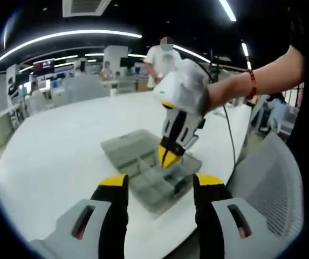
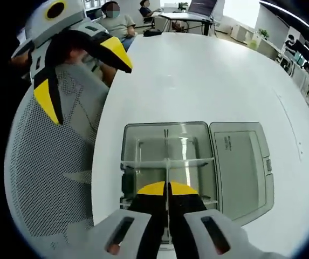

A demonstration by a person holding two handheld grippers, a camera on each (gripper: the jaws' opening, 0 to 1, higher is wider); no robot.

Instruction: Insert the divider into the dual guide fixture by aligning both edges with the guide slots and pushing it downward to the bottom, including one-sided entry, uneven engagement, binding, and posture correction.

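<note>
My right tongs (image 2: 167, 190) are clenched on a thin, clear divider (image 2: 166, 154), their yellow-tipped jaws pressed together around its near end. The divider stands on edge and runs away from me down the middle of the fixture (image 2: 143, 132), a shallow translucent grey tray with an open hinged lid (image 2: 240, 162) lying flat beside it. A clear cross wall (image 2: 192, 161) spans the tray, and the divider meets it at a right angle. I cannot tell how deep the divider sits in its slots.

In the left gripper view, my left tongs (image 1: 159, 186) are released, the two black jaws with yellow tips spread wide apart and holding nothing. They hover near the edge of the white round tabletop (image 1: 62, 145), just short of the tray. Beyond them my right tongs (image 1: 167, 156) point down into the tray, held by my hand (image 1: 189, 86) in a white glove, with a red band (image 1: 251, 83) on the wrist.

A grey mesh chair (image 2: 46, 178) stands beside the tabletop. In the right gripper view, my left tongs (image 2: 81, 75) hang above that chair, open.
</note>
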